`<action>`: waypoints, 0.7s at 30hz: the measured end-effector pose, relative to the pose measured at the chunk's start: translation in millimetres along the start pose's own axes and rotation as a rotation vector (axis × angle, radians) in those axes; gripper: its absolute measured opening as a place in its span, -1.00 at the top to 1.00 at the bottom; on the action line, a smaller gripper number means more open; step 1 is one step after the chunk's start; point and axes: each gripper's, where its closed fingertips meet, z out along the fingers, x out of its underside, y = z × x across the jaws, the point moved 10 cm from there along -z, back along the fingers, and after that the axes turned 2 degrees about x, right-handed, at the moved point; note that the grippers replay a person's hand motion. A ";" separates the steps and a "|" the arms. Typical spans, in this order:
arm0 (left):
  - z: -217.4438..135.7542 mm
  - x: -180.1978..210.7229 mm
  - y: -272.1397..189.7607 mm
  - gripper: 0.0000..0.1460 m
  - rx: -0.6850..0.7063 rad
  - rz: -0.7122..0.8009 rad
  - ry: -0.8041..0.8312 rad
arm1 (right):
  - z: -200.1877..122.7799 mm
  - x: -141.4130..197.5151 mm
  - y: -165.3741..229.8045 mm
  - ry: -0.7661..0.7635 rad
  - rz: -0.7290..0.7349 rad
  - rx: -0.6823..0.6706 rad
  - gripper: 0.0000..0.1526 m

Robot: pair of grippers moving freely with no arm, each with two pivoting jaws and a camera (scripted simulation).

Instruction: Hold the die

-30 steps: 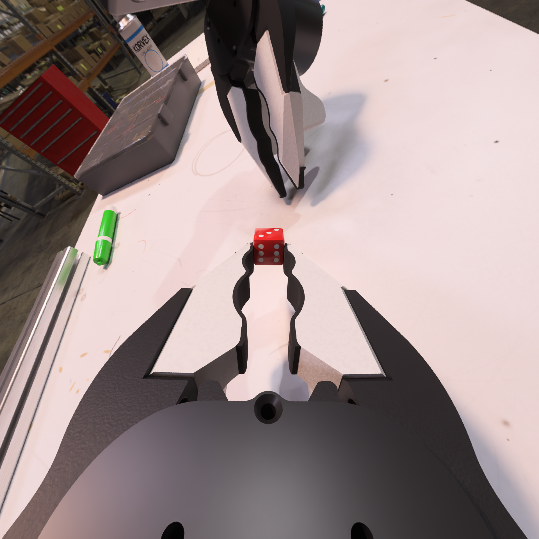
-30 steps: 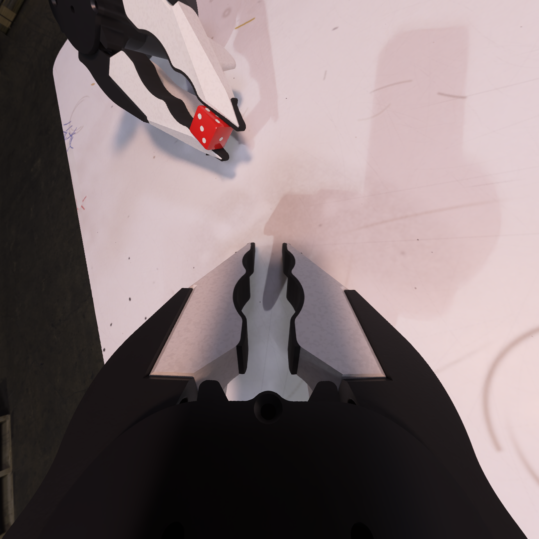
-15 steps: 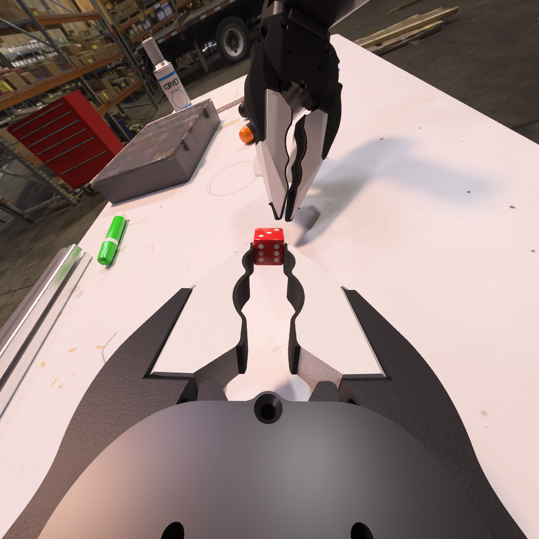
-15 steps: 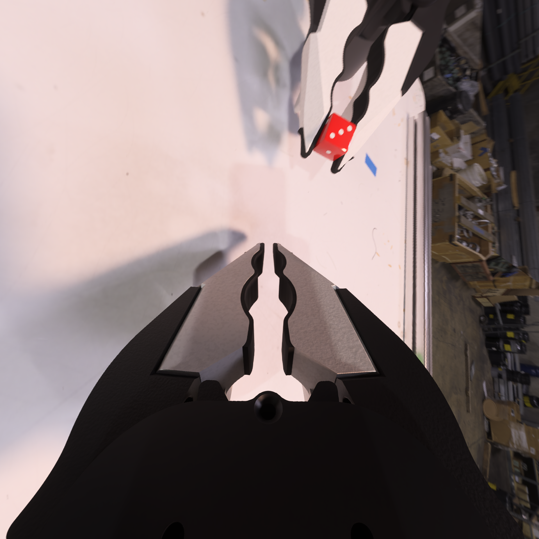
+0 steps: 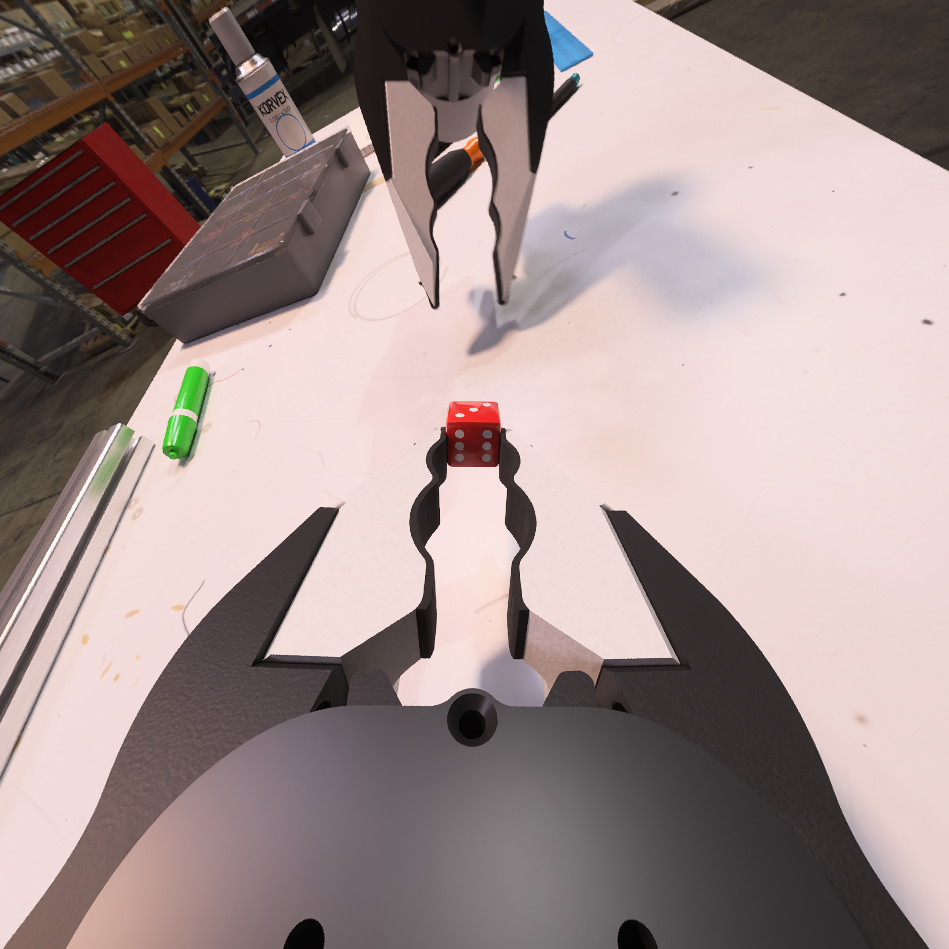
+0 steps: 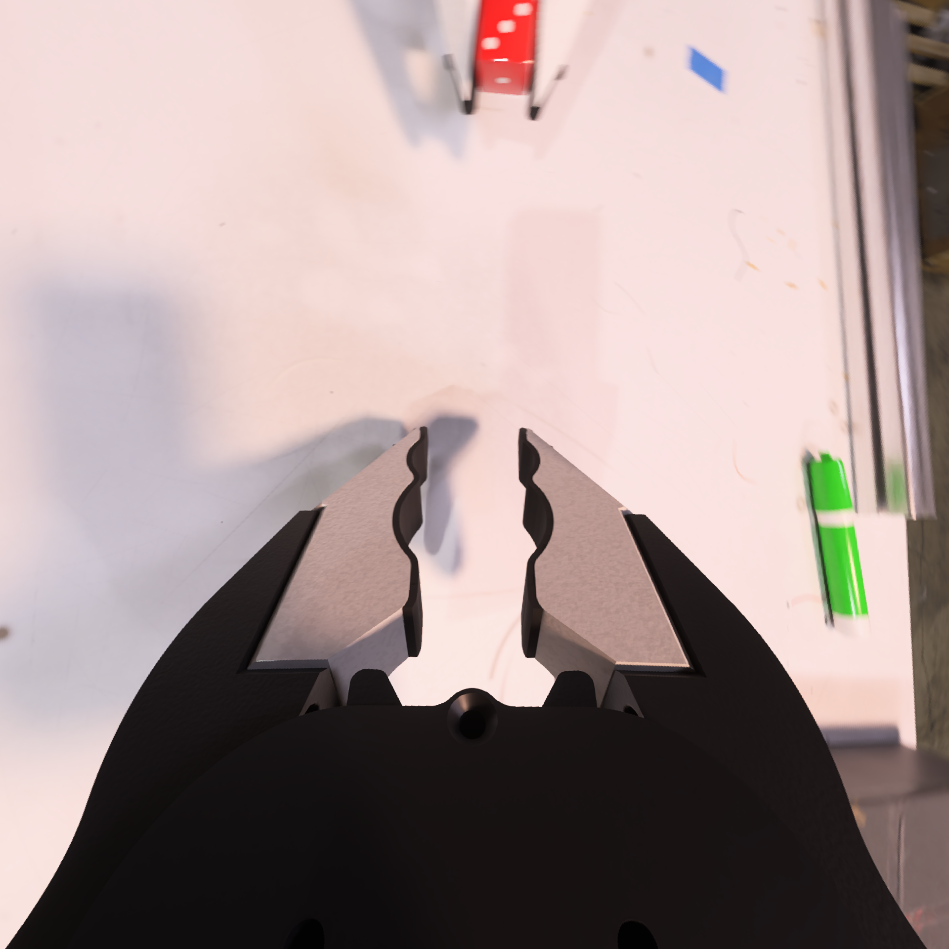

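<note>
A red die (image 5: 473, 434) with white pips sits between the tips of my left gripper (image 5: 473, 436), which is shut on it above the white table (image 5: 719, 462). My right gripper (image 5: 468, 303) hangs beyond the die, pointing down and facing me, its jaws open and empty. In the right wrist view my right gripper (image 6: 472, 436) is open over the bare table, and the die (image 6: 506, 51) shows at the top edge between the left gripper's fingertips (image 6: 466, 102).
A grey case (image 5: 257, 231) and a spray can (image 5: 267, 97) stand at the back left. A green marker (image 5: 186, 408) and a metal rail (image 5: 61, 539) lie along the left edge. A black and orange tool (image 5: 457, 169) and a blue card (image 5: 567, 43) lie behind the right gripper.
My right gripper has opened its jaws, turned to face the die squarely and drawn back a little. My left gripper still grips the die.
</note>
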 end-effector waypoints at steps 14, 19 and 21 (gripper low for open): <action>12.7 -7.3 -4.7 0.74 -0.002 0.021 -0.003 | 5.9 -21.3 60.2 0.085 0.874 0.277 0.73; 23.6 -10.8 -5.1 0.74 0.080 0.010 0.035 | 13.1 -20.7 56.1 0.053 0.853 0.240 0.90; 28.2 -11.0 -3.1 0.74 0.140 -0.017 0.074 | 12.7 -17.1 48.9 0.045 0.801 0.159 0.96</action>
